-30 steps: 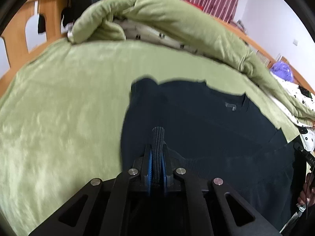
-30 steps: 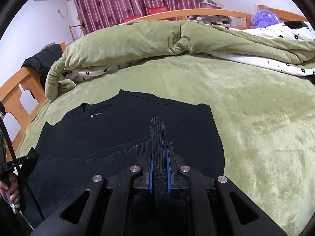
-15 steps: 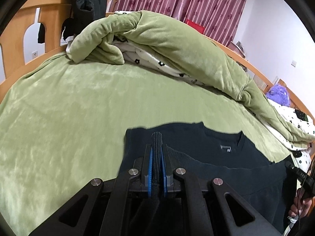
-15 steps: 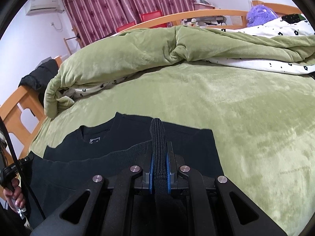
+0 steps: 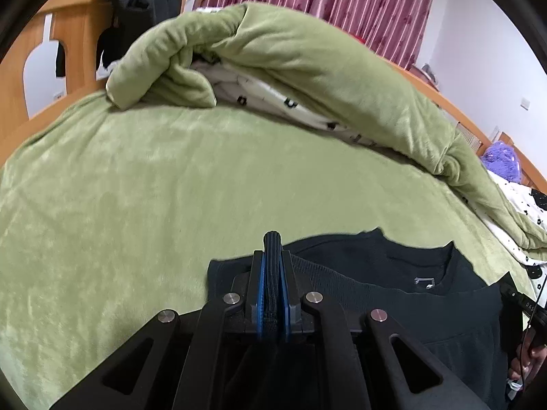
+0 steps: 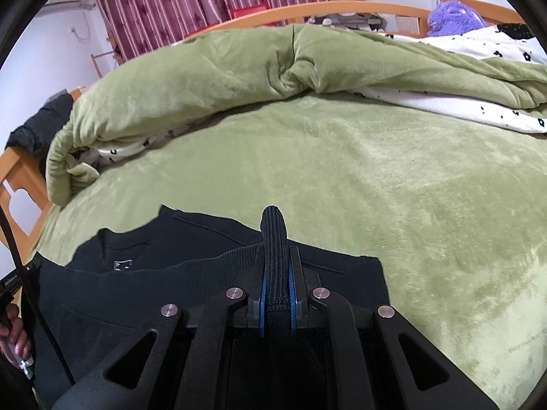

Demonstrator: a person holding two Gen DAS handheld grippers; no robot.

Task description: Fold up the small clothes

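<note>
A black sweatshirt (image 5: pixel 393 266) lies on the green bedspread (image 5: pixel 154 188), neck opening with its label toward the far side. Its ribbed bottom hem is lifted and carried over the body, close to the collar. My left gripper (image 5: pixel 272 256) is shut on the hem's left corner. My right gripper (image 6: pixel 275 239) is shut on the hem's right corner; the sweatshirt (image 6: pixel 164 259) spreads to its left. The folded-over layer covers the lower body of the garment.
A rolled green duvet (image 5: pixel 307 61) with white flowered lining lies along the far side of the bed (image 6: pixel 376 171). A wooden headboard (image 5: pixel 68 34) with a dark coat stands far left. A purple plush toy (image 6: pixel 451 13) sits at the far right.
Both grippers carried the hem forward over the sweatshirt toward the collar. Less of the garment's body shows beyond the hem now.
</note>
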